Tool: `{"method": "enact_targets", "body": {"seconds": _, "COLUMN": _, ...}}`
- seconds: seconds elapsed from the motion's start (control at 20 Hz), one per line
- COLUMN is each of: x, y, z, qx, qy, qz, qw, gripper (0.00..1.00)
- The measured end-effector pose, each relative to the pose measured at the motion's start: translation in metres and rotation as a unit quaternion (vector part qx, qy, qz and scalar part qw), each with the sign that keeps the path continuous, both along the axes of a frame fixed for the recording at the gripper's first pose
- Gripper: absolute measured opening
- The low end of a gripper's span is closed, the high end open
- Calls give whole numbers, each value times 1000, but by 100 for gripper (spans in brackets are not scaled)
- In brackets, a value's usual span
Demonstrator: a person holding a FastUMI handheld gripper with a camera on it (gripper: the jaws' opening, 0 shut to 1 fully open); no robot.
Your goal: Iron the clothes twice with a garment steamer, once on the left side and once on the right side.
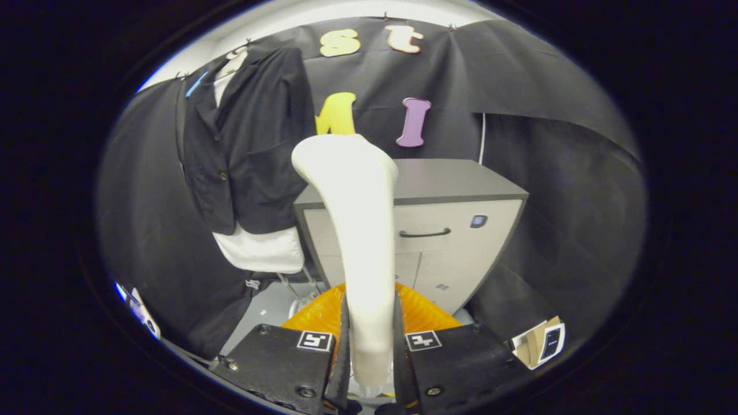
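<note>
My gripper (371,340) is shut on the handle of a cream-white garment steamer (357,213), which rises upright between the fingers and curves left at its head. To the left of the steamer's head and farther off hangs a black jacket (248,144) over a white shirt (262,251), against the black cloth wall. The steamer's head stands apart from the jacket, level with its lower right side. An orange ribbed part (314,314) shows just behind the fingers at the steamer's base.
A grey cabinet (455,230) with a dark drawer handle stands right behind the steamer. A small cardboard box (542,343) lies on the floor to the right of the fingers. Pale floor shows below the shirt.
</note>
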State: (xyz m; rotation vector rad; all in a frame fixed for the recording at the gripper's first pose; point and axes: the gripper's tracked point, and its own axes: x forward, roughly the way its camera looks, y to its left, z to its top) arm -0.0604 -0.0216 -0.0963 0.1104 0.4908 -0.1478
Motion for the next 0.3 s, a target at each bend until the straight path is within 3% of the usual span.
{"method": "enact_targets", "body": {"seconds": 0.3, "x": -38, "y": -44, "z": -5, "qx": 8, "qy": -14, "qz": 5, "qw": 1000, "gripper": 33}}
